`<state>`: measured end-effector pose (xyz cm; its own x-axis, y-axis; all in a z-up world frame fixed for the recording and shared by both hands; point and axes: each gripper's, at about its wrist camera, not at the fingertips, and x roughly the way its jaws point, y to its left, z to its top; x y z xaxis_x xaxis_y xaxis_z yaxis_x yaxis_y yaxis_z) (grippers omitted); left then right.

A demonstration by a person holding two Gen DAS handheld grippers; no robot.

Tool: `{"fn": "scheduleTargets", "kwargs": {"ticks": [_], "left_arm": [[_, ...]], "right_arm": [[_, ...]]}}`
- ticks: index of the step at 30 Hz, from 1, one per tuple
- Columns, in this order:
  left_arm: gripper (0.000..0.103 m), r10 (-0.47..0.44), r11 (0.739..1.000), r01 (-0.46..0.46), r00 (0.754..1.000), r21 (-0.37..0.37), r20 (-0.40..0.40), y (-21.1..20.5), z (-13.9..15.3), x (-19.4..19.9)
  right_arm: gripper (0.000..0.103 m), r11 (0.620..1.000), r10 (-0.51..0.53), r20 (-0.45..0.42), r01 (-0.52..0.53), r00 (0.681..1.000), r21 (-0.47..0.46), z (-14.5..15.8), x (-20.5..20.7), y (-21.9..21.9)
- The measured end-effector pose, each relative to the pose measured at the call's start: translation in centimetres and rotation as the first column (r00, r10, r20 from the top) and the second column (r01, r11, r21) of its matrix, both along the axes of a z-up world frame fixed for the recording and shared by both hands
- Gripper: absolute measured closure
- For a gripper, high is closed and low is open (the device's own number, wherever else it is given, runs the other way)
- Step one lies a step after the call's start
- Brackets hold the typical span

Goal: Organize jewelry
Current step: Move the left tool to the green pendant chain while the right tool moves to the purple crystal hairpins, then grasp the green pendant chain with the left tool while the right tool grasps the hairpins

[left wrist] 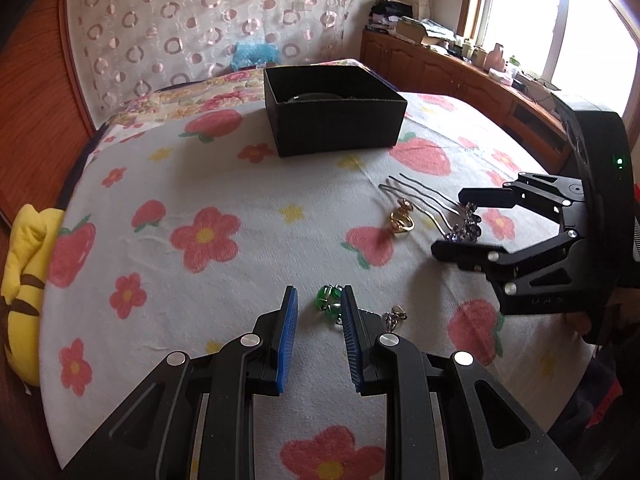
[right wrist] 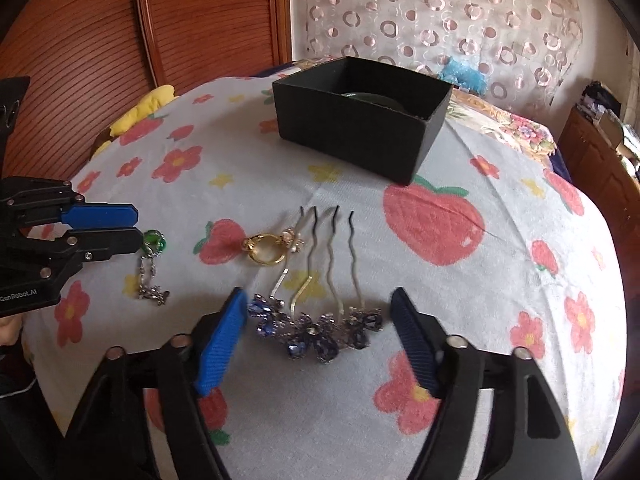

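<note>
Flowered bedspread carries black box, hair comb, gold ring, green earring

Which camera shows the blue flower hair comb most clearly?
The right wrist view: the hair comb lies whole between the open right tongs. In the left wrist view it is small, partly hidden behind those tongs.

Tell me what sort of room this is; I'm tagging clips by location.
Likely a bedroom: a bed under a flower-print sheet, a wooden headboard, and low wooden cabinets below a window.
</note>
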<state>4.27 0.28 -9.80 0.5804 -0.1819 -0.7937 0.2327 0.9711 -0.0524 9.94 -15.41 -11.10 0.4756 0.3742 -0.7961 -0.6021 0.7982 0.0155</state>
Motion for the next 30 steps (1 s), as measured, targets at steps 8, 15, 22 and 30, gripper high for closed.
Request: {"fn": "scheduleTargets", "kwargs": {"ticks": [8,15,22,30], "left_arm": [[0.082,-0.008,1.0,0.007,1.0,-0.003,-0.02,-0.4,-0.7,0.3],[0.084,-0.001,0.999,0.0,1.0,-0.046,-0.029,0.2,-1.0,1.0],[0.091,0.001,0.997,-0.002,1.0,-0.075,-0.012,0.3,-0.7,1.3],[0.091,0.018,0.995,-0.012,0.998,-0.099,0.059,0.6,1.7,0.9]], "right_arm": [[0.036,1.0,-0.009,-0.002,0.01,1.0,0.021,0.2,-0.1,-1.0],[0.036,0.999,-0.017,0.003,0.017,1.0,0.035,0.6,-0.3,-1.4],[0.036,0.999,-0.016,0.014,0.015,1.0,0.045,1.2,-0.5,-1.6],[0.036,0.998,-0.005,0.048,0.002,0.999,0.063,3.2,-0.8,-1.5]]}}
